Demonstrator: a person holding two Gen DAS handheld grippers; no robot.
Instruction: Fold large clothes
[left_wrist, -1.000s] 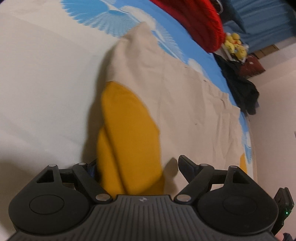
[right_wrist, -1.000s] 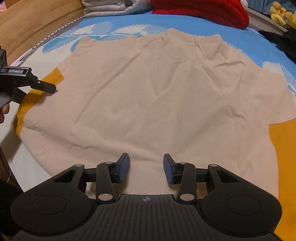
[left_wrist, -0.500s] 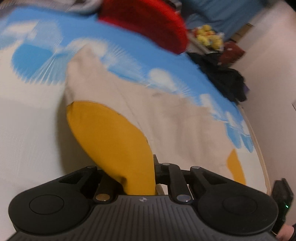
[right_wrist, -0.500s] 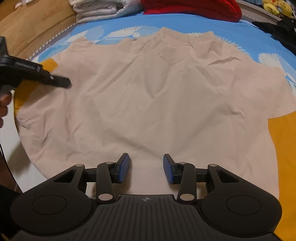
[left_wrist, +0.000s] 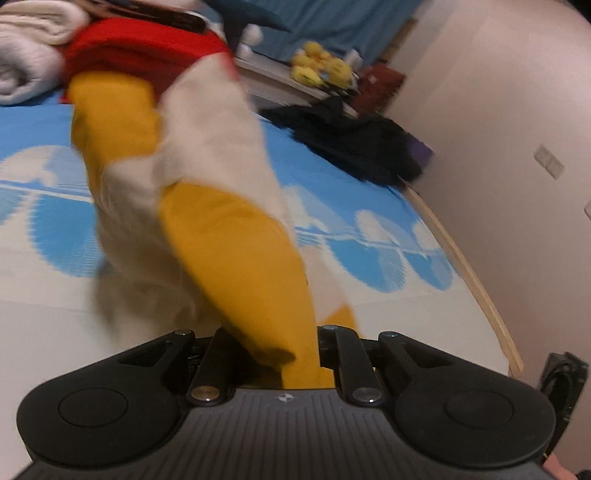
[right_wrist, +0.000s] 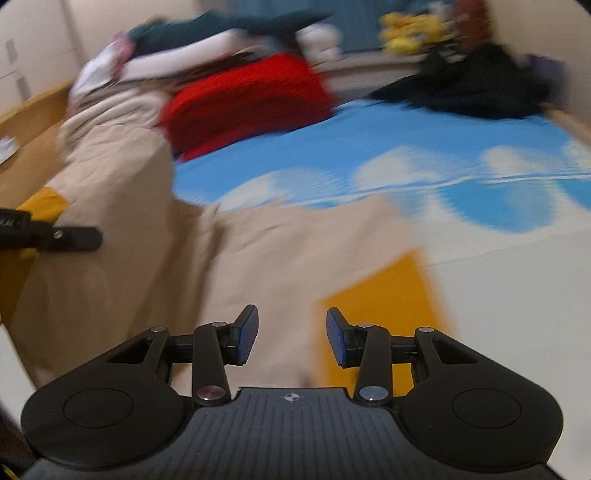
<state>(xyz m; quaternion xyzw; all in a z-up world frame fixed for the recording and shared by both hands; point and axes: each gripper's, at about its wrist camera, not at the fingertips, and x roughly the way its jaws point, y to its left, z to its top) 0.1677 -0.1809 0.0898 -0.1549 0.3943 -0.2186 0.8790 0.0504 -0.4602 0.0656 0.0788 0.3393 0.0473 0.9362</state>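
Dim warm indoor light, heavy motion blur, perhaps fisheye-bent edges.

Matt cloth shirt (left_wrist: 207, 155); matt black plastic tongs (right_wrist: 291, 334); wooden bedframe (left_wrist: 469, 273).

A: Where is the bed (right_wrist: 424, 140) free?

B: The blue stretch right of the red pile (right_wrist: 247, 99) lies bare, up to the black heap (right_wrist: 472, 92) by the wall.

A: What blocks?

B: Left of the red pile the shirt (right_wrist: 122, 206) hangs raised from the left tool (right_wrist: 74, 239); folded clothes (right_wrist: 177, 55) are stacked behind it.
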